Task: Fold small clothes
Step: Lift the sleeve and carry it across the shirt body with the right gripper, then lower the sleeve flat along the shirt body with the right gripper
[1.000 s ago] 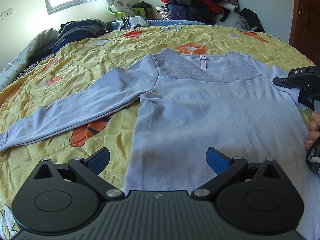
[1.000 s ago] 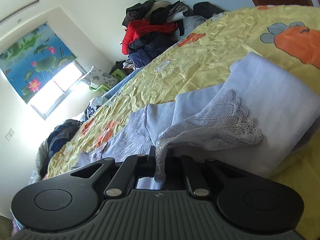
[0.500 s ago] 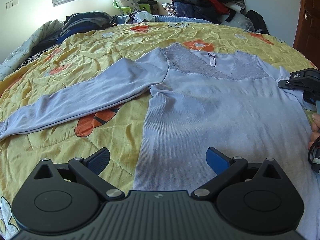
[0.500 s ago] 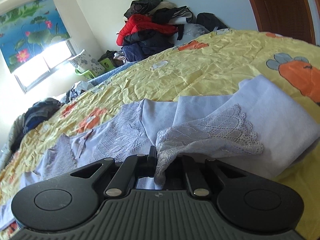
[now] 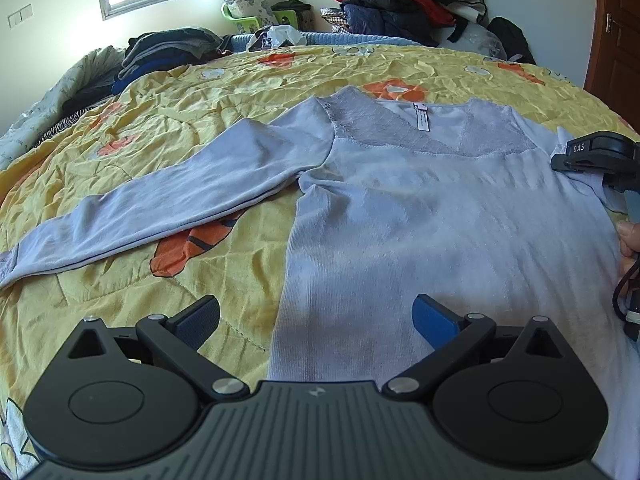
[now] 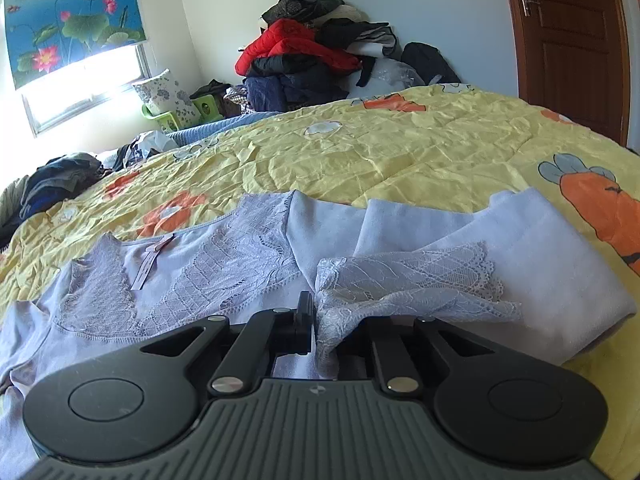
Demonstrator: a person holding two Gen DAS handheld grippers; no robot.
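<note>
I see the lilac top (image 5: 440, 216) lying flat on the yellow bedspread (image 5: 248, 92), long axis running away from me, lace neckline (image 5: 420, 130) at the far end. One sleeve (image 5: 168, 204) stretches out leftward; the other is folded in. My left tool (image 5: 316, 316) hovers spread wide over the hem (nothing held). My right tool (image 6: 324, 320) is clamped on the lace cuff (image 6: 408, 280).
</note>
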